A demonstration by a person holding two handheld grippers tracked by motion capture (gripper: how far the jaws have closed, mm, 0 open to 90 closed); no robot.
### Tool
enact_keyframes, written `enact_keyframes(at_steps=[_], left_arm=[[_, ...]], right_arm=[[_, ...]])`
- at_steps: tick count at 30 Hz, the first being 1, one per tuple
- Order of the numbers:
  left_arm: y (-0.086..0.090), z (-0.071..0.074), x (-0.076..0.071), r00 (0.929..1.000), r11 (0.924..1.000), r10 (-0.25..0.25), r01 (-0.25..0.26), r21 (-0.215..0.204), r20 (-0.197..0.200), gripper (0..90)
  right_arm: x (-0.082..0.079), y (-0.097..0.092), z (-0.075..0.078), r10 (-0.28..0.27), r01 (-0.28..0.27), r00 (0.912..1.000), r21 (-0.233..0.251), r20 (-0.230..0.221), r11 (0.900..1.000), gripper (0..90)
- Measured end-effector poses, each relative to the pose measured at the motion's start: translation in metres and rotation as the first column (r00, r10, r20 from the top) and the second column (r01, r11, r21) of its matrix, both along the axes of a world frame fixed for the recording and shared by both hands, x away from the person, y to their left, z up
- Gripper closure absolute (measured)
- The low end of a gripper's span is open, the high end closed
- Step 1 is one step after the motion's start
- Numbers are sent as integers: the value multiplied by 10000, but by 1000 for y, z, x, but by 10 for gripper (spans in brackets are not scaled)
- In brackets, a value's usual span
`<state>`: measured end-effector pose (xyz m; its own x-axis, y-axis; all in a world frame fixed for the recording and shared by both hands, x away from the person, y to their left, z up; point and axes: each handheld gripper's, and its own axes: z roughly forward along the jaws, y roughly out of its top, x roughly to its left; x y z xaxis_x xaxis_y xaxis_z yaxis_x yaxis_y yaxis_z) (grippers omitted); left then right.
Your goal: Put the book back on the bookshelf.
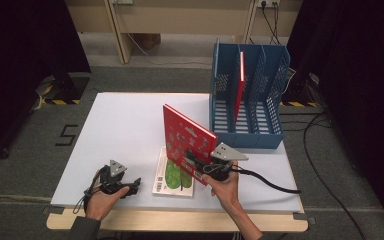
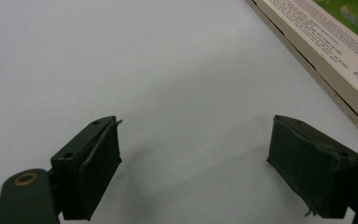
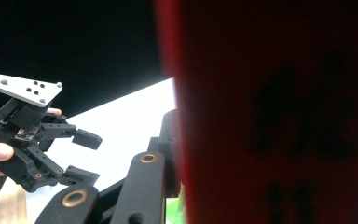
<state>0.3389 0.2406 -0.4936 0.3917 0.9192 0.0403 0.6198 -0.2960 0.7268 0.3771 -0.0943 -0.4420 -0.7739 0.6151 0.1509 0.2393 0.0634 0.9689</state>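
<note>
My right gripper (image 1: 194, 161) is shut on the lower edge of a red picture book (image 1: 185, 136) and holds it tilted on edge above the table. In the right gripper view the red book (image 3: 279, 116) looms blurred beside my right gripper's (image 3: 179, 154) left jaw. Under it a green-covered book (image 1: 173, 179) lies flat on the white table (image 1: 125, 125). My left gripper (image 1: 134, 186) rests low at the front left, open, with nothing between its jaws. The left gripper view has my left gripper (image 2: 193, 163) over bare table and the flat book's (image 2: 335, 42) edge at the upper right.
A blue three-slot file rack (image 1: 221, 95) stands at the table's back right, with another red book (image 1: 240, 85) upright in it. A black cable (image 1: 275, 186) trails right from the right gripper. My left gripper (image 3: 81, 154) also appears at the left of the right gripper view.
</note>
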Motion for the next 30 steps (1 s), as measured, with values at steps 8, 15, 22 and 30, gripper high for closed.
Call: enact_keyframes(at_steps=[8, 15, 22, 30], left_arm=[[0, 0, 0, 10000, 10000, -9, 9, -2, -5, 157], [1, 0, 1, 10000, 10000, -8, 8, 17, -23, 158], [1, 0, 0, 10000, 10000, -13, 13, 14, -22, 157], [2, 0, 1, 10000, 10000, 18, -18, -7, -11, 158]], right_arm=[[1, -2, -2, -80, 80, 10000, 51, 17, 10000, 775], [1, -5, 1, -100, 100, 9999, 13, -73, 9999, 791], [3, -12, 7, 79, -65, 9997, 565, -246, 9984, 794], [-1, -16, 13, 186, -153, 9991, 880, -375, 9960, 796]])
